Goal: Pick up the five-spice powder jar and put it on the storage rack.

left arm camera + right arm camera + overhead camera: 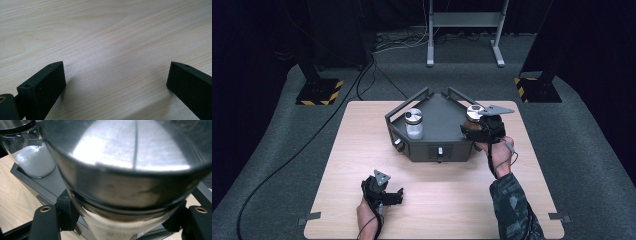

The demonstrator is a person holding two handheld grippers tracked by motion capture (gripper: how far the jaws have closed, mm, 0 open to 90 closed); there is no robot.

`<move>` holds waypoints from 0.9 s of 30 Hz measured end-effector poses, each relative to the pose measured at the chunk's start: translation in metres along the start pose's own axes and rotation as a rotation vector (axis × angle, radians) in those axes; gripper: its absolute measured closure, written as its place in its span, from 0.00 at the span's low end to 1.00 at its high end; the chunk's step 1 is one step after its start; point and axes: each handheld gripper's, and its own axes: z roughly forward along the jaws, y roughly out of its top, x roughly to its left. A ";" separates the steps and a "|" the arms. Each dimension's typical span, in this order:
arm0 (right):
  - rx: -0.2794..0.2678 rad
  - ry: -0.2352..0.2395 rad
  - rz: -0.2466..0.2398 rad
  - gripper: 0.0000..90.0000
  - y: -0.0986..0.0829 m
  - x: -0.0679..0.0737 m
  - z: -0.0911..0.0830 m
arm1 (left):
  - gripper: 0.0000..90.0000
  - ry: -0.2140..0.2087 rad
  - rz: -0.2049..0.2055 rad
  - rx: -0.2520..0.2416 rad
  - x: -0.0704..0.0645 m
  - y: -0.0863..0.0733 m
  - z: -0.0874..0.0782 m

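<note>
A: Why does the right gripper (475, 126) sit at the grey tray's (439, 127) right corner?

B: Its jaws clamp the brown-filled jar (130, 195) just under the steel lid, probably to place or lift it; the white-powder jar (414, 124) stands at the tray's left; the left gripper (115, 82) rests spread apart, holding nothing, on the table (347, 160).
</note>
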 end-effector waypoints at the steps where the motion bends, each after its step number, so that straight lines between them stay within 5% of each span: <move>1: 0.000 0.000 -0.001 0.34 0.000 0.000 0.001 | 0.02 0.000 0.000 0.000 0.000 0.000 0.000; 27: 0.016 -0.025 0.021 0.34 -0.005 0.005 0.030 | 0.02 0.001 0.008 -0.002 -0.001 0.000 0.000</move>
